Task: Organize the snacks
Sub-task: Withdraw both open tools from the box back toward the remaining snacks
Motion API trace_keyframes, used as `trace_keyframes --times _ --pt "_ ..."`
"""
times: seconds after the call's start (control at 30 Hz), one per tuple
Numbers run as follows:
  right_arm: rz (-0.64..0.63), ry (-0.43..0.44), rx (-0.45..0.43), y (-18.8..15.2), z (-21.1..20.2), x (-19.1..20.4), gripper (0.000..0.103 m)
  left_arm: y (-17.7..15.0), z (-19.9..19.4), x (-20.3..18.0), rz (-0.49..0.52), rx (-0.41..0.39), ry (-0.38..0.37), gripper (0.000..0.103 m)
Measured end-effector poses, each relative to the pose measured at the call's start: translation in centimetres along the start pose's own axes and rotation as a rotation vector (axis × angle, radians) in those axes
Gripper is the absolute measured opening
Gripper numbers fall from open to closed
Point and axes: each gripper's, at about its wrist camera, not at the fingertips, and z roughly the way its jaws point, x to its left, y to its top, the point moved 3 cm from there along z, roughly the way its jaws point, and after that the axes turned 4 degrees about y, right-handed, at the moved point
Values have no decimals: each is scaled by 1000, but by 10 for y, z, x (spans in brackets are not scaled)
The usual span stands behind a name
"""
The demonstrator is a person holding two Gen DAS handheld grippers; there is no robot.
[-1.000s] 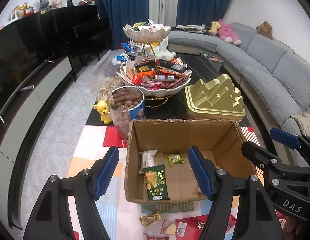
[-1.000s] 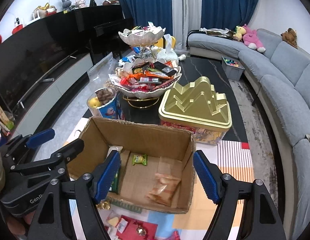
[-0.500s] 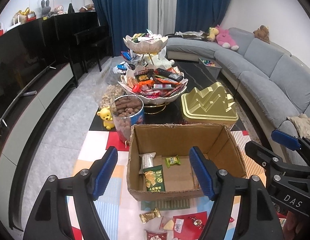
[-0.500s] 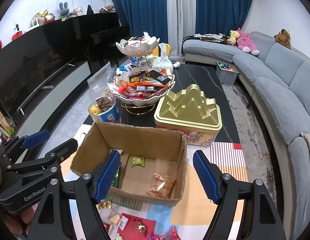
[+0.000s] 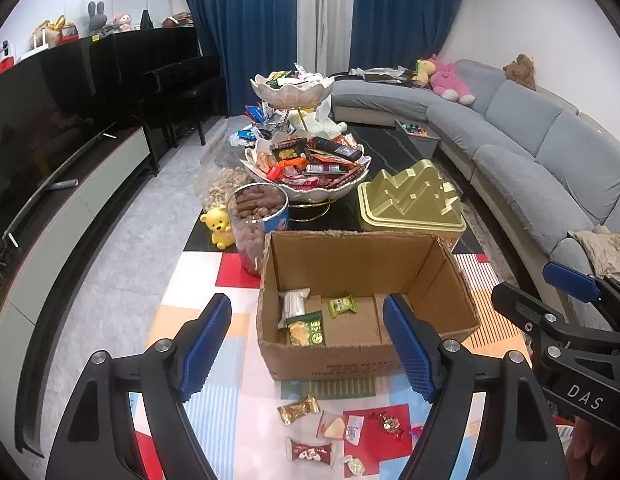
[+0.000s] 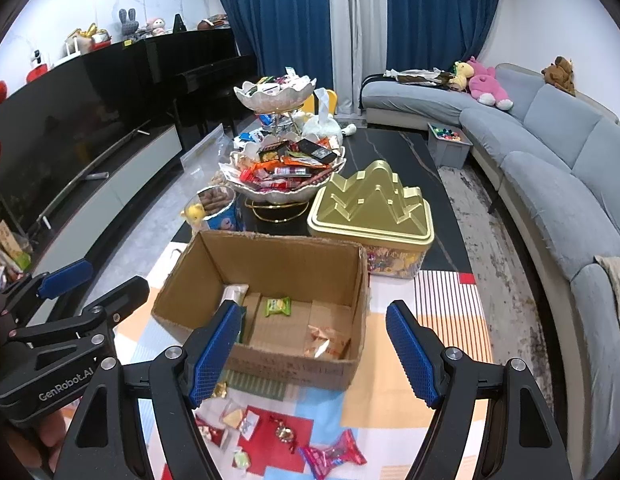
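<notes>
Snacks lie loose on the patterned mat's near edge, just before the cardboard box; light, crinkly and slippery, best pinched across the wrapper body. Left gripper, jaws just widened, and right gripper both gape, holding nothing.

Home living room: curved grey sofa, blue curtains, piano, plush toys.

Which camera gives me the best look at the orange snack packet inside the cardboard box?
The right wrist view: the orange snack packet lies in plain sight on the floor of the cardboard box, by its right wall. In the left wrist view, a finger of the left gripper covers that corner.
</notes>
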Motion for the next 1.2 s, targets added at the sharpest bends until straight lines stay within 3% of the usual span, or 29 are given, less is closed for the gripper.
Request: trace_keyframes --times 0.63,1.2 --pt "12 -26 37 -45 -9 -6 76 -52 -8 -6 18 36 17 78" --pt "7 -40 112 -104 -2 -22 76 -132 5 -33 42 153 5 78"
